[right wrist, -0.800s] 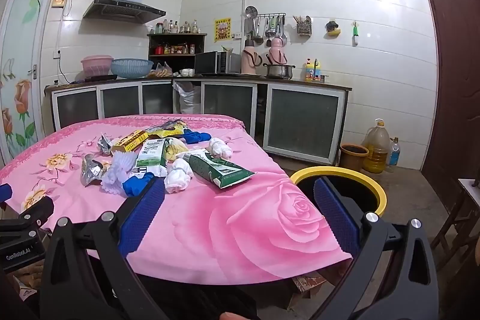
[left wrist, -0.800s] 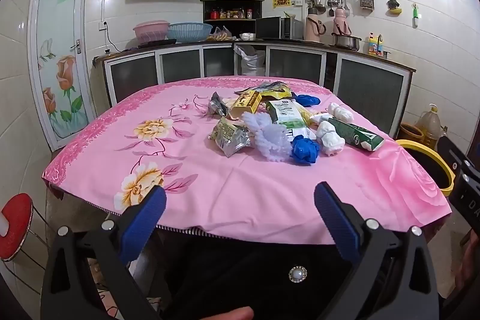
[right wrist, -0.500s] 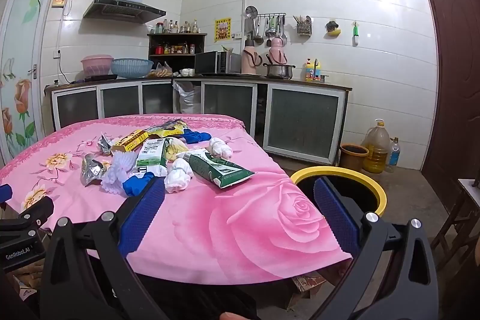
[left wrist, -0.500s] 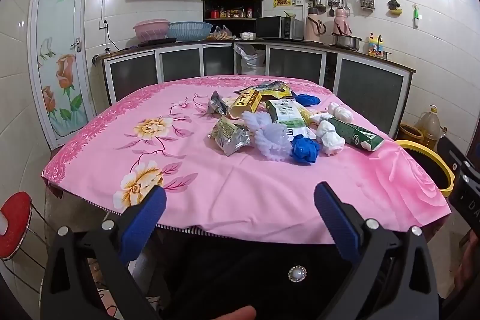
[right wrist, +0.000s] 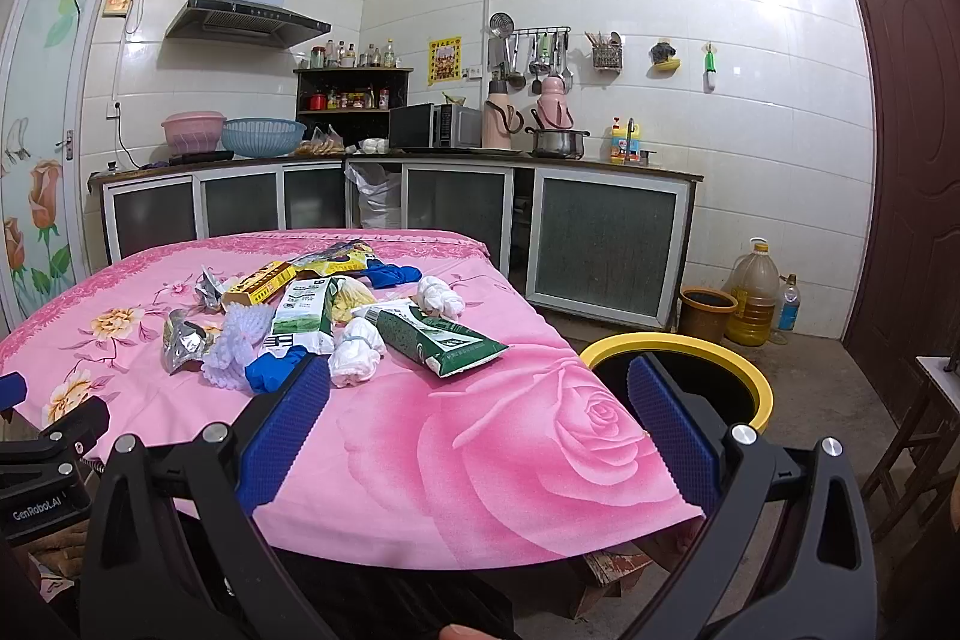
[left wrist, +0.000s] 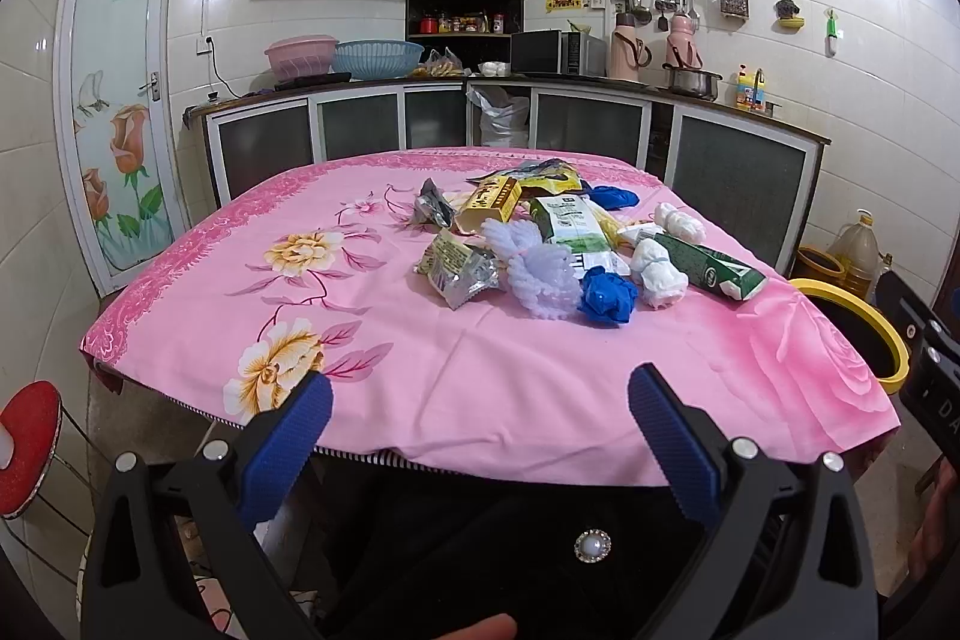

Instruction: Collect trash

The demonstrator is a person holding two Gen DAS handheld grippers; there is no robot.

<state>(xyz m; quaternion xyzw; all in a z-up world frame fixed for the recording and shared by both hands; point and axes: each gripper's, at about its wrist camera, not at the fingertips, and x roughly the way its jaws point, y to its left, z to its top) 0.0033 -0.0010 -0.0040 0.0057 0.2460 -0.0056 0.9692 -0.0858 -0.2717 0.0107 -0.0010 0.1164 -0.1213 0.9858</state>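
Lying well beyond both wide-open, empty fingers point(left wrist: 312, 424), trash pile point(left wrist: 540, 244) mid-table; bin point(right wrist: 759, 388) beside right fingers point(right wrist: 666, 418)

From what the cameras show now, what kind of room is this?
Most likely a home kitchen. A range hood hangs on the tiled wall, a microwave and a pot stand on the counter, and cooking tools hang from a rack. A table with a pink cloth holds the trash.
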